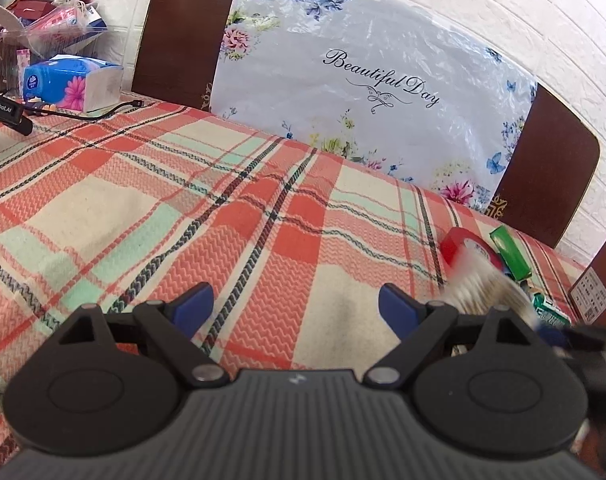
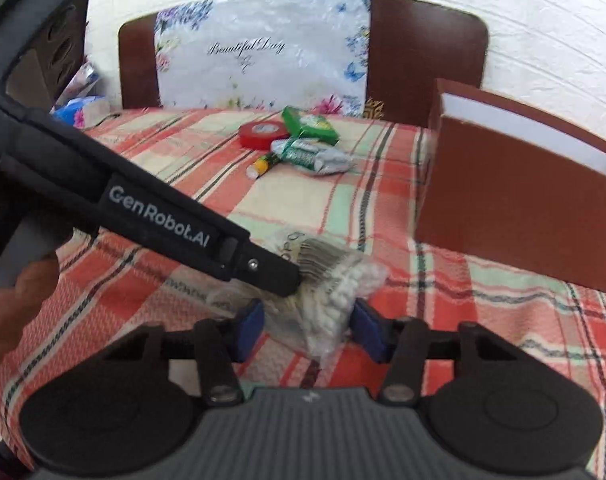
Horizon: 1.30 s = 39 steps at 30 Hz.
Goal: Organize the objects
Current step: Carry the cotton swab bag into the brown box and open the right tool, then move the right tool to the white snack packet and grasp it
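Note:
A clear bag of white cotton swabs (image 2: 331, 300) sits between the blue pads of my right gripper (image 2: 309, 328), which is shut on it just above the plaid tablecloth (image 2: 183, 300). The left gripper's black finger (image 2: 263, 268) reaches in from the upper left and its tip touches the bag. In the left wrist view my left gripper (image 1: 297, 308) is open with nothing between its pads, and the blurred bag (image 1: 483, 288) shows just right of its right finger. A brown open box (image 2: 515, 192) with a white inside stands to the right.
A red tape roll (image 2: 263, 134), a green box (image 2: 311, 124), a green-and-white packet (image 2: 311, 154) and a small yellow-ended tube (image 2: 263, 164) lie together at the far middle. A chair (image 1: 383, 80) with a floral cover backs the table. A blue tissue pack (image 1: 71, 84) and a cable (image 1: 103, 114) lie far left.

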Each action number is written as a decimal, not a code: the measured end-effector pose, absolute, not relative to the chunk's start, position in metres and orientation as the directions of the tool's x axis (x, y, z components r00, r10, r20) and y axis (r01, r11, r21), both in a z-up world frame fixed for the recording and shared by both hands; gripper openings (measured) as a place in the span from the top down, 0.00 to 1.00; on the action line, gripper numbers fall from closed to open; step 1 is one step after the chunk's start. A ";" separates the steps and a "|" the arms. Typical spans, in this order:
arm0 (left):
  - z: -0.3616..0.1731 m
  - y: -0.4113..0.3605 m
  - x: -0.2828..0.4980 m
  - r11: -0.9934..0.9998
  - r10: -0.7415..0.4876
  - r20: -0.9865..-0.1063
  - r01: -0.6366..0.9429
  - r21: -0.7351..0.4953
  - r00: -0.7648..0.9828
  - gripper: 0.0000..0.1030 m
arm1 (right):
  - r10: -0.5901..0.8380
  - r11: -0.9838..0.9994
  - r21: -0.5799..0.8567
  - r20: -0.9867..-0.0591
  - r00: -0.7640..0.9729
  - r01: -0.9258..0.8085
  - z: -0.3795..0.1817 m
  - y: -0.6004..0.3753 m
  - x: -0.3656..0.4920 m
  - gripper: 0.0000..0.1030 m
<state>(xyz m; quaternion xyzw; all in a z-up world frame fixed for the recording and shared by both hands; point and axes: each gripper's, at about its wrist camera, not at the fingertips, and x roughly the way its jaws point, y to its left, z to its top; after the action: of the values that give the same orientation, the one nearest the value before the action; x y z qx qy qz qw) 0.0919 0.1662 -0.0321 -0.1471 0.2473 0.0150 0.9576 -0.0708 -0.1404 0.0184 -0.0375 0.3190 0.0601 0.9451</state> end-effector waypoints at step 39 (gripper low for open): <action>0.081 -0.103 0.019 0.705 -0.680 -0.481 0.675 -0.218 0.554 0.66 | -0.144 0.983 0.050 -0.378 0.915 0.175 0.043 -0.236 -0.082 0.36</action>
<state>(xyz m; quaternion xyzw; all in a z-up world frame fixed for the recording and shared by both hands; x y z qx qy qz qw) 0.0193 -0.1030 0.0814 -0.0041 0.2743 -0.3843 0.8815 -0.0825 -0.2365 0.0433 0.0413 0.1897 -0.0817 0.9776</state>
